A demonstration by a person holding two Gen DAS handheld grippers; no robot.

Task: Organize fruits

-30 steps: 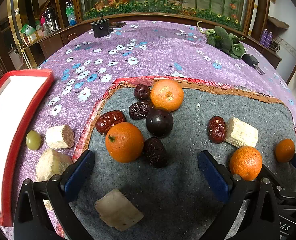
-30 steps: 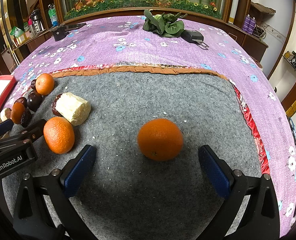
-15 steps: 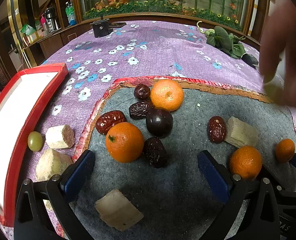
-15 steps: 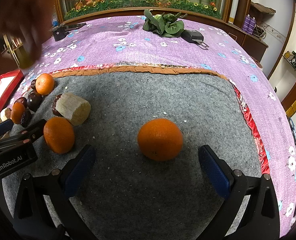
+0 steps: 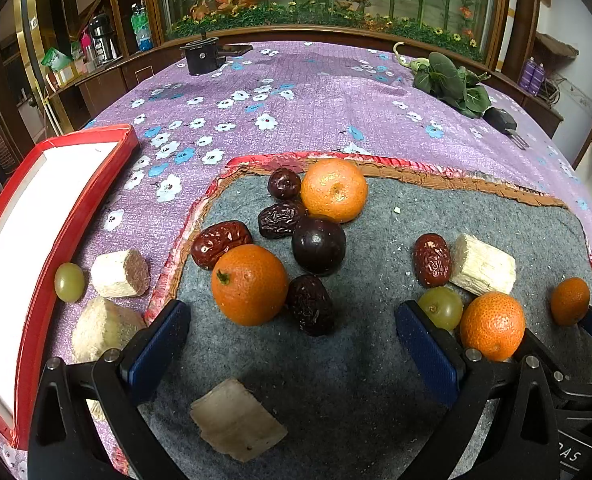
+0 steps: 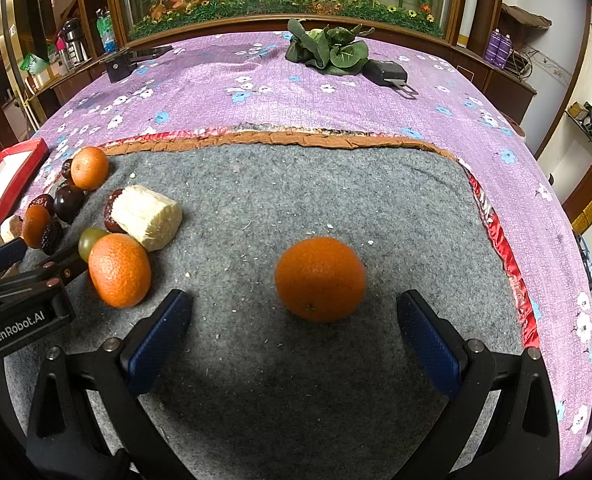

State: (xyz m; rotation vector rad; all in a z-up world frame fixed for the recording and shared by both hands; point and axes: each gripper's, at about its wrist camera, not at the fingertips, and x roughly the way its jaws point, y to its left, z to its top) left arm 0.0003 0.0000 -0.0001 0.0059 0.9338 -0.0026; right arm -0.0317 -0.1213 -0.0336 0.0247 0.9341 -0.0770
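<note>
Left gripper point(image 5: 291, 344) gaped wide over the grey felt mat point(image 5: 360, 360), round orange tangerine point(image 5: 249, 285) just beyond it, right gripper point(image 6: 293, 334) spread too, empty, another orange tangerine point(image 6: 320, 279) resting mid-mat, red-rimmed white tray point(image 5: 35, 216) left of the mat

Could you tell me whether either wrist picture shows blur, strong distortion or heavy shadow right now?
Left wrist view: sharp on the fruit, fisheye bending the red tray, dark vignette corners. Right wrist view: the lone orange looks slightly soft, with a soft shadow beneath; the table edge curves strongly.
</note>
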